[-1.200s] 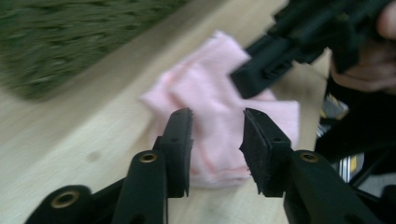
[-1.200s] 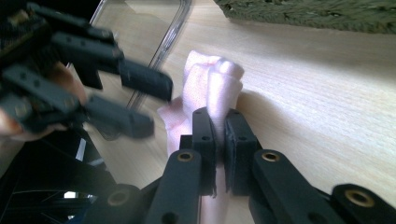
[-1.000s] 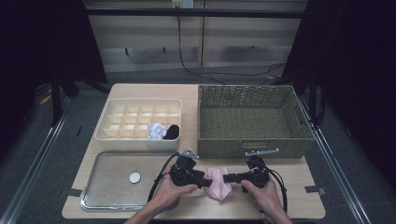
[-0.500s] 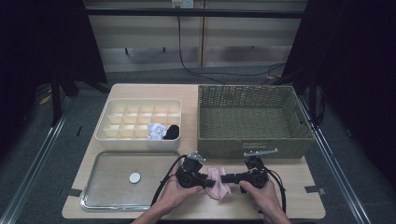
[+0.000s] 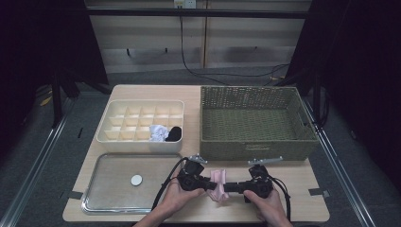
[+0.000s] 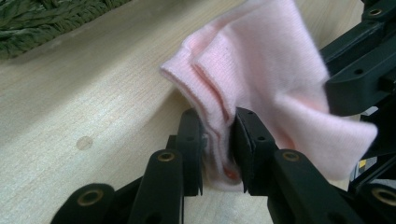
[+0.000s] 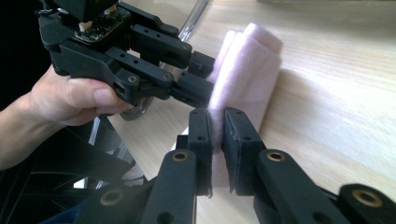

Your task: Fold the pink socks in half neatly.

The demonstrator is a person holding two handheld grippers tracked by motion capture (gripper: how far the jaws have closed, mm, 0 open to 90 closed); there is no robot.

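A pink sock lies bunched on the wooden table near its front edge, held between my two grippers. From the left, my left gripper is shut on it. Its jaws have just been closing, and the pads pinch the sock's folded cuff edge in the left gripper view. From the right, my right gripper is shut on the other end, with its pads tight on the fabric in the right gripper view. It has just tightened a little. The left gripper faces it there, close by.
A green wicker basket stands just behind the grippers. A cream divider box at the back left holds a white sock and a black one. A metal tray with a small white disc lies at the front left.
The left gripper's jaws have closed onto the pink sock. Both hands have stayed almost in place, and the sock now looks bunched narrower between the two grippers.
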